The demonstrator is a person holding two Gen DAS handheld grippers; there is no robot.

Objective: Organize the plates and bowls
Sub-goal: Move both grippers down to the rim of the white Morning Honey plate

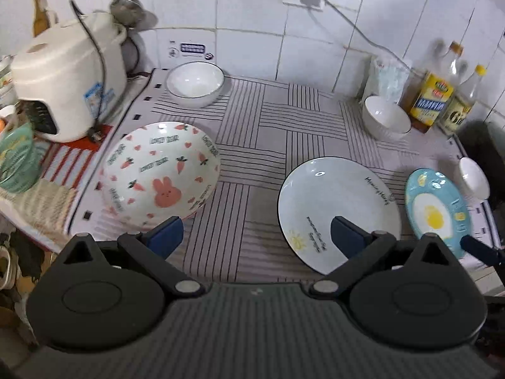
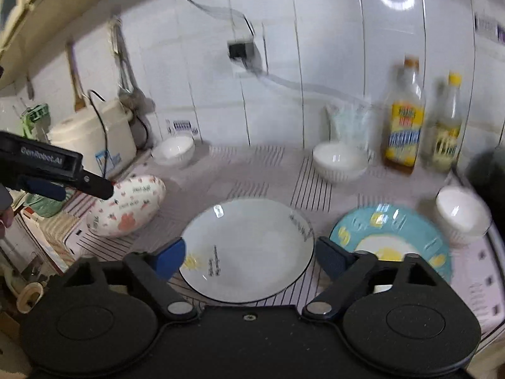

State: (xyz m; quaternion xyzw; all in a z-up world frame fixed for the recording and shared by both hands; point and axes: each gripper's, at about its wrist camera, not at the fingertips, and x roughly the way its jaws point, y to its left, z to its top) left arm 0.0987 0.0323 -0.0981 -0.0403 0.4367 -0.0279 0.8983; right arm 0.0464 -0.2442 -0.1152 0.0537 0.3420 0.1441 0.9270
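1. On the desk [image 1: 252, 132], under its striped cloth, the crockery lies scattered. The white plate [image 2: 249, 249] with the sun drawing sits in the middle. The blue egg plate [image 2: 394, 230] is just beside it at three o'clock, and the rabbit bowl [image 1: 161, 170] lies well off at nine o'clock.
2. Three plain white bowls stand further out: one at the back by the rice cooker [image 1: 66, 75], one near the bottles [image 2: 404, 117], and a small one past the blue plate at the right edge.
3. The left gripper [image 1: 257, 237] hangs with its jaws spread wide and nothing in them, between the rabbit bowl and the white plate.
4. The right gripper [image 2: 249, 257] has its jaws wide apart on either side of the white plate. From here they seem not to touch it, and they hold nothing.
5. All of it looks like glazed ceramic: stiff, fairly heavy, slick under the pads and quick to chip. I would say a plate is best taken at the near rim, one pad over and one under, and lifted level.
6. The rabbit bowl appears tipped on its side, so it may roll when nudged. Its upper rim looks the safest hold.
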